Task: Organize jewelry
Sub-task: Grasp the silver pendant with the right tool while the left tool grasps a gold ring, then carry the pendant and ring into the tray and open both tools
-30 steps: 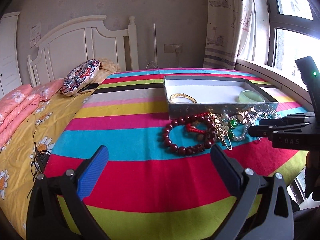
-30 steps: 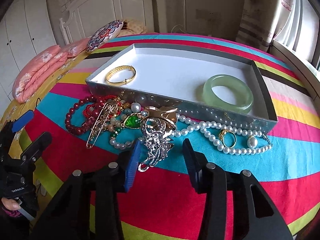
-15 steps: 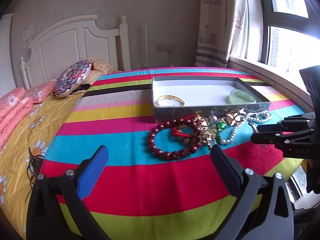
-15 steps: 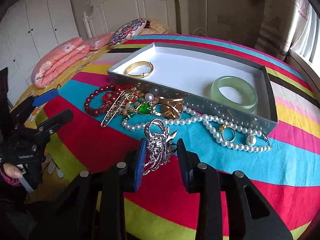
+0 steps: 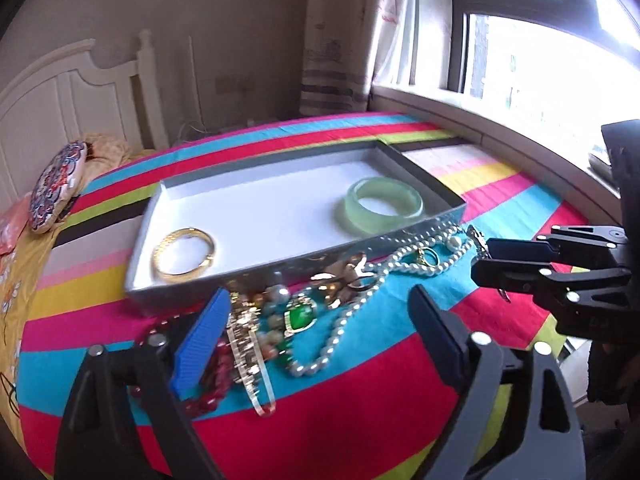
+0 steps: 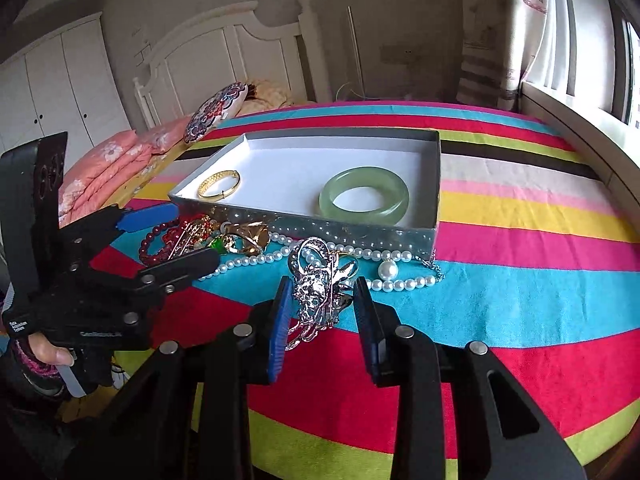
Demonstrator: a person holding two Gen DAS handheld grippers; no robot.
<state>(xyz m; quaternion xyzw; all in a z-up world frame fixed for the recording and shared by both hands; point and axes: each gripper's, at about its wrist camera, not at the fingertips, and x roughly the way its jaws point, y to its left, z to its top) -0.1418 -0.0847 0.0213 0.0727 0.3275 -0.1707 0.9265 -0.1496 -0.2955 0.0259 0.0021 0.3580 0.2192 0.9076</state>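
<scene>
Bedspread (image 6: 520, 288): striped in many colours; it carries the box and all the loose jewelry.
Box (image 6: 434, 184): shallow, grey-walled, white inside; it lies flat on the bedspread beyond the jewelry pile; its near wall touches the pearls.
Left claw (image 5: 316, 322): mine, jaws spread wide and holding nothing; it hovers over the near end of the pile, the blue pad (image 5: 200, 344) above the red beads.
Right claw (image 6: 320, 300): mine, jaws drawn in close on either side of the silver ornament (image 6: 318, 288); the ornament sits between the pads, in front of the box and above the blue stripe; I cannot tell whether the pads press it.
Pearl necklace (image 6: 384, 258): strung along the foot of the box; one large pearl lies near the ornament.
Jade bangle (image 6: 364, 196): pale green; flat in the box near its right wall.
Red bead bracelet (image 6: 160, 240): at the left end of the pile.
Gold bangle (image 6: 219, 184): in the box's left corner; well apart from the jade.
Green pendant (image 5: 300, 316): amid the pile, beside the pearls.
</scene>
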